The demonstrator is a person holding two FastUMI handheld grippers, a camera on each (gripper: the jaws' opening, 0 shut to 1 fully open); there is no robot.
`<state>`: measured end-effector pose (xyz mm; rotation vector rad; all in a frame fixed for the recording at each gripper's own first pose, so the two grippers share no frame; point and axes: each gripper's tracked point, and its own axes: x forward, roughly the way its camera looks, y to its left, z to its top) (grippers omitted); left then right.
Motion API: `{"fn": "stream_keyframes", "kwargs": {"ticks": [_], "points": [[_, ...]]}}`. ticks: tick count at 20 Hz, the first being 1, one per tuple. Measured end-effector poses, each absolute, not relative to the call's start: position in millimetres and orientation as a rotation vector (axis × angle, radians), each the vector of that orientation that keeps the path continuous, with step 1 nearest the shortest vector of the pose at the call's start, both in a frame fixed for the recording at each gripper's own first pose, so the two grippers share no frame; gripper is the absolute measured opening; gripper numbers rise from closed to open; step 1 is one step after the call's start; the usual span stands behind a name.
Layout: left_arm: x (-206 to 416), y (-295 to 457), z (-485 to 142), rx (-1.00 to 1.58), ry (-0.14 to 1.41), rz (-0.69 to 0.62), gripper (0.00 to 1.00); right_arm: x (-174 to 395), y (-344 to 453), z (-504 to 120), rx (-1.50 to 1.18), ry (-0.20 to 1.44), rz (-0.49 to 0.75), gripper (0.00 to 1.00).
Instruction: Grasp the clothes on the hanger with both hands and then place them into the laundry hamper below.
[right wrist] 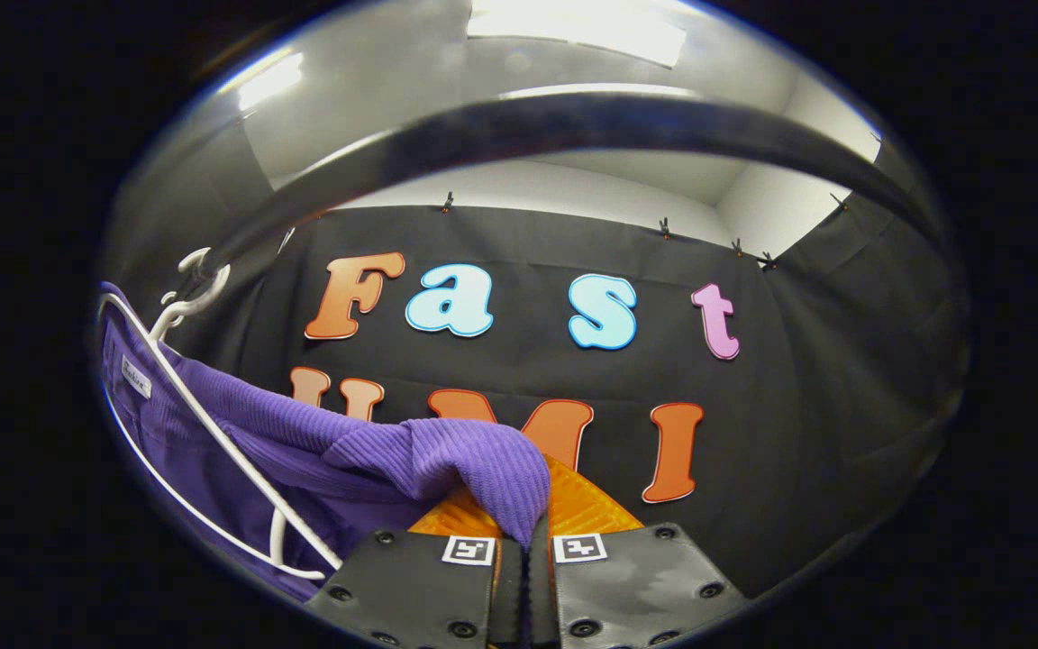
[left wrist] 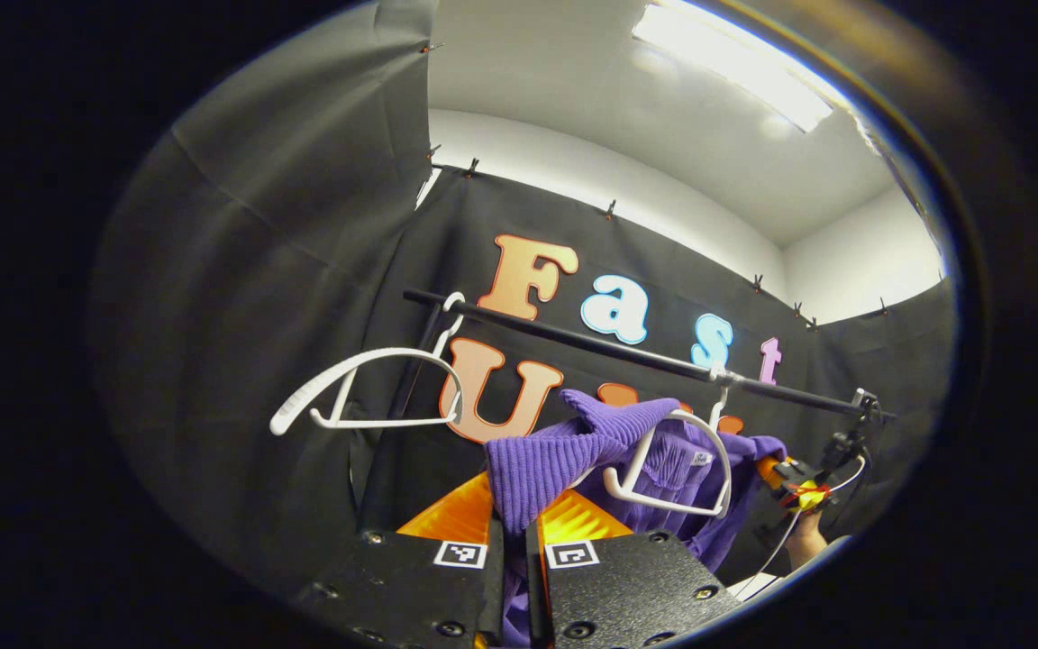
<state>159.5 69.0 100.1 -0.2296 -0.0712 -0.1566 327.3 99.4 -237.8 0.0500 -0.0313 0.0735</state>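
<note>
Black cloth is lining the booth behind a dark rail that is running across under a white ceiling with a bright strip light. Hanging from that rail in the left gripper view are two white hangers: an empty hanger toward the left, tilting, and a second hanger that is carrying the purple sweater. The left gripper is reaching up from below with its orange fingers closing tightly on a ribbed fold of the sweater, the cloth bunching between them and spilling over the tips. Farther off at the sweater's other side, the right gripper is showing as a small shape with a hand beneath it. In the right gripper view, the right gripper is likewise pinching a ribbed purple fold between nearly touching fingers, while the rest of the sweater is draping off to the left on its hanger, whose hook is sitting over the rail arching close overhead.
</note>
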Motion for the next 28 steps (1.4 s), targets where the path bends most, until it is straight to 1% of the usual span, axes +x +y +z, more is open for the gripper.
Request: {"fn": "stream_keyframes", "kwargs": {"ticks": [1,3,6,7,8,10,13,15,17,20,21,23,24,25,26,28], "points": [[158.6,66.4,105.7,-0.244,-0.077,-0.174,0.11,335.9,104.5,-244.5,0.051,-0.042,0.084,0.1],[156.8,67.6,108.7,-0.215,-0.079,-0.167,0.1,342.1,115.0,-261.1,0.003,-0.026,0.112,0.1],[159.8,73.9,109.9,-0.198,-0.083,-0.15,0.1,331.6,129.7,-300.8,-0.084,0.027,0.116,0.1],[161.9,75.8,108.9,-0.206,-0.081,-0.143,0.1,328.3,138.1,-316.7,-0.095,0.054,0.121,0.15],[162.2,74.1,108.2,-0.219,-0.082,-0.151,0.1,325.9,149.1,-333.4,-0.096,0.086,0.139,0.11],[161.6,73.6,108.4,-0.234,-0.088,-0.162,0.11,310.6,169.7,-372.8,-0.081,0.157,0.175,0.11],[160.4,74.1,107.8,-0.206,-0.085,-0.17,0.1,274.6,200.9,-414.6,0.003,0.255,0.234,0.11],[164.9,77.7,104.7,-0.202,-0.082,-0.166,0.11,249.7,219.4,-437.8,0.013,0.313,0.259,0.11],[166.5,77.3,103.2,-0.25,-0.083,-0.181,0.11,220.7,245.0,-441.0,0.006,0.321,0.3,0.11],[168.5,75.1,107.0,-0.346,-0.088,-0.205,0.12,180.8,288.8,-425.8,0.053,0.335,0.39,0.11],[166.6,70.9,111.6,-0.383,-0.09,-0.233,0.13,170.1,300.1,-419.2,0.062,0.335,0.414,0.07],[163.8,71.6,121.6,-0.396,-0.092,-0.249,0.13,152.5,319.9,-407.1,0.075,0.331,0.46,0.07],[162.4,76.2,122.9,-0.35,-0.082,-0.23,0.13,150.8,322.0,-398.6,0.087,0.327,0.479,0.11],[162.4,76.5,121.8,-0.279,-0.073,-0.218,0.15,149.7,325.7,-391.2,0.099,0.324,0.492,0.11],[159.0,78.4,119.7,-0.193,-0.064,-0.206,0.2,147.1,332.5,-385.9,0.107,0.323,0.501,0.11],[152.4,84.9,125.0,-0.059,-0.089,-0.17,0.22,140.6,341.2,-386.5,0.112,0.325,0.504,0.11]]}}
